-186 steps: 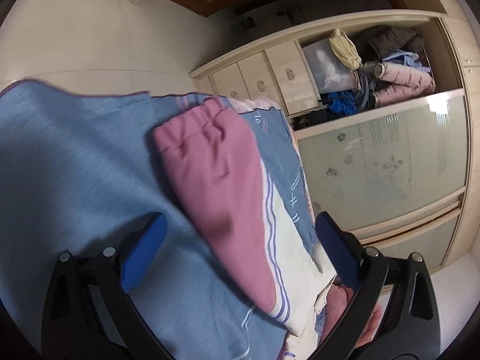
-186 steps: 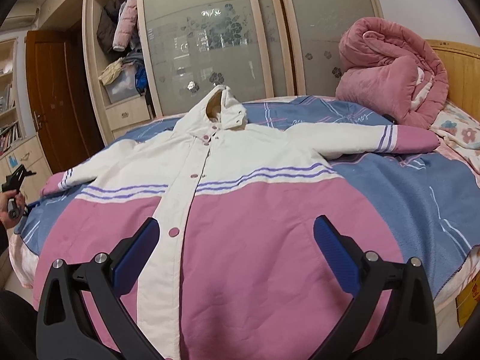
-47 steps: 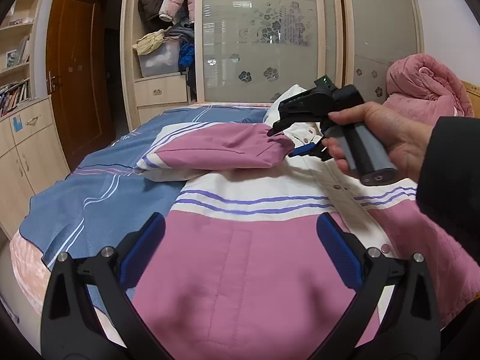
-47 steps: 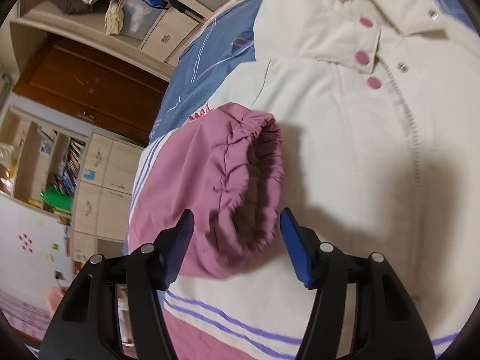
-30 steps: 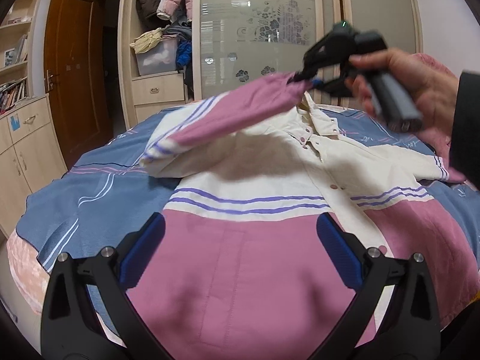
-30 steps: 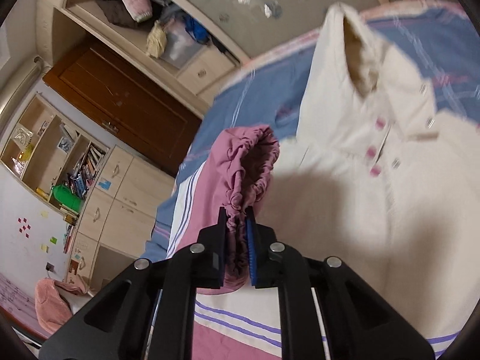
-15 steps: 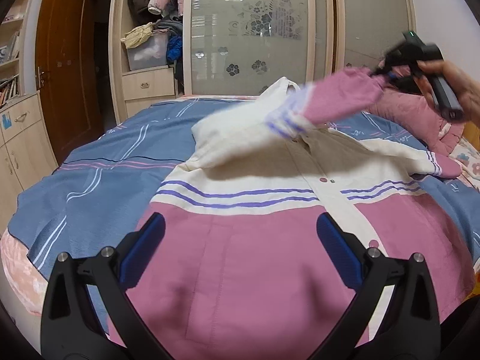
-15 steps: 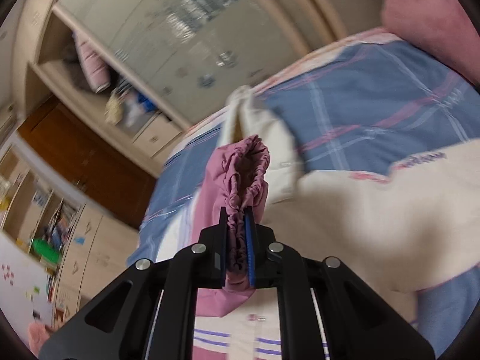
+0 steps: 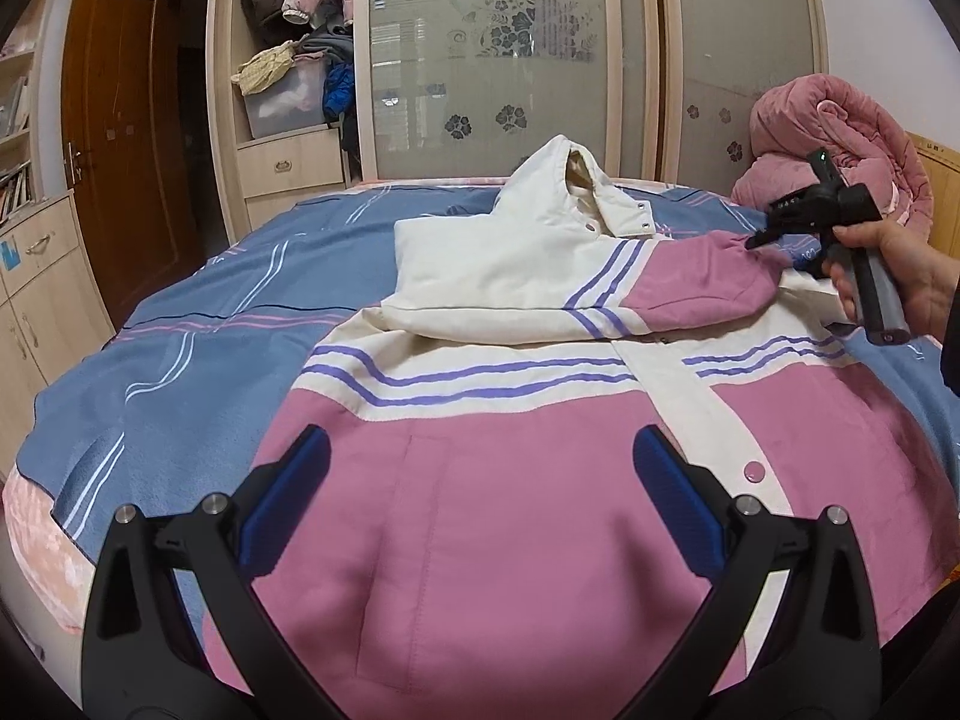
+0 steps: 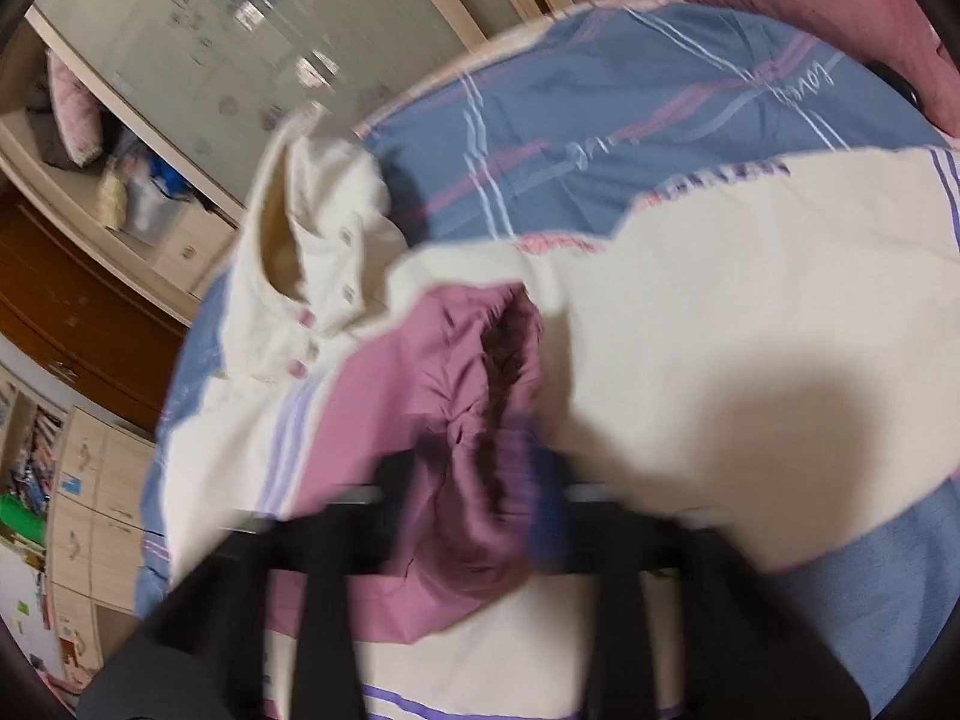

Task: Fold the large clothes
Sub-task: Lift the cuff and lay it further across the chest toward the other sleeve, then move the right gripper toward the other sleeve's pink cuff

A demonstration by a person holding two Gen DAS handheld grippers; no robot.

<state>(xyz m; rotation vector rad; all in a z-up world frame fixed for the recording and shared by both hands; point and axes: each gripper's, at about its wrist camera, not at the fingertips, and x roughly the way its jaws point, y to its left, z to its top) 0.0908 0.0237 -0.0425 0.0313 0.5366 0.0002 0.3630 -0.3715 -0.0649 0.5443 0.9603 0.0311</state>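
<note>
A pink and cream hooded jacket (image 9: 540,570) lies front up on the bed. One sleeve (image 9: 540,276) is folded across its chest, its pink cuff (image 10: 480,372) lying near the far shoulder. My right gripper (image 10: 480,480), held by a hand (image 9: 900,264), sits low over that cuff. Its jaws are opening, blurred, with the cuff still between them and the pads off the cloth. In the left wrist view the right gripper (image 9: 774,246) touches the sleeve end. My left gripper (image 9: 480,450) hovers open above the jacket's pink lower half, with nothing between its fingers.
A blue striped cover (image 9: 210,330) spreads over the bed. A rolled pink quilt (image 9: 840,132) sits at the headboard on the right. Behind stand a glass-door wardrobe (image 9: 498,60), an open shelf of clothes (image 9: 288,60), a wooden door (image 9: 120,120) and a cabinet (image 9: 36,276).
The right gripper carried the sleeve across the jacket to the right and down onto the chest, then its jaws parted from the cuff. The left gripper has stayed put.
</note>
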